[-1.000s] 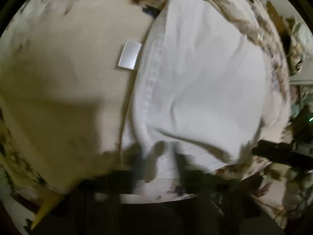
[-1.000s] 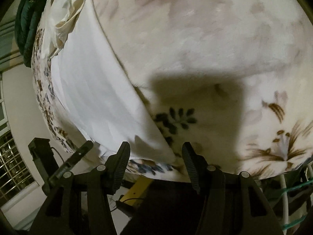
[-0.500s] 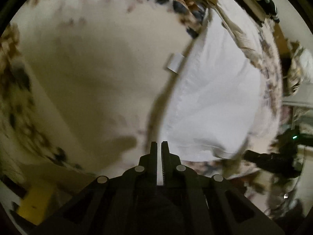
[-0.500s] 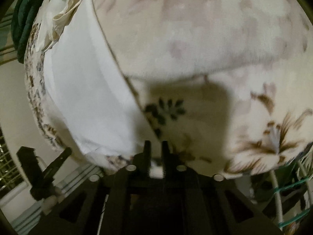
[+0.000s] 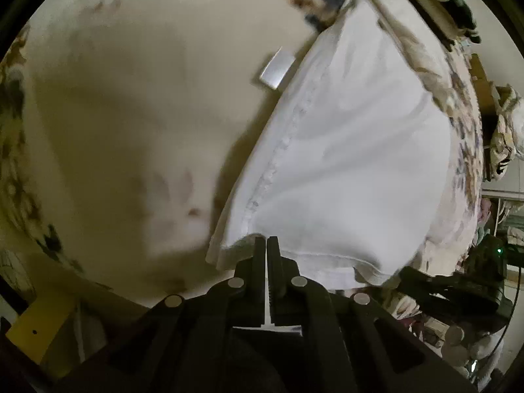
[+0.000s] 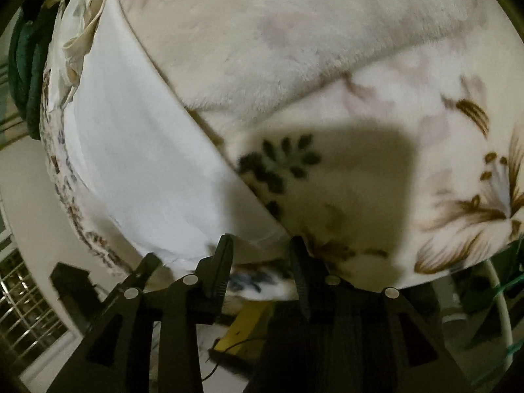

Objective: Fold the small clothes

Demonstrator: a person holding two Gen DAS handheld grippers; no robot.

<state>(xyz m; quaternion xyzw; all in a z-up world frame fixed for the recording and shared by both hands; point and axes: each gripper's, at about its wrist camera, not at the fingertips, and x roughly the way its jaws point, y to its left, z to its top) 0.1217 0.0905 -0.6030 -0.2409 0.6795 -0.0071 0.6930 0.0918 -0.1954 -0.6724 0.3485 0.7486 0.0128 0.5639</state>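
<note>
A white garment [image 5: 353, 150] lies flat on a cream flowered blanket [image 5: 124, 124], with a small white label [image 5: 276, 69] at its left edge. My left gripper [image 5: 267, 245] is shut on the garment's near corner, where white cloth shows between the jaws. In the right wrist view the same white garment [image 6: 137, 163] lies at the left. My right gripper [image 6: 262, 249] is open, its jaws either side of the garment's near corner at the blanket's [image 6: 360, 104] edge.
The blanket's near edge drops off just in front of both grippers. A yellow object [image 5: 36, 327] sits below it. Crumpled cream clothes [image 6: 82, 32] and a dark green cloth [image 6: 23, 65] lie at the far end. A black stand [image 5: 458, 291] is at the right.
My right gripper, shut on the corner half a second ago, has opened. My left gripper closed on the garment's corner and has stayed shut, now drawn back a little.
</note>
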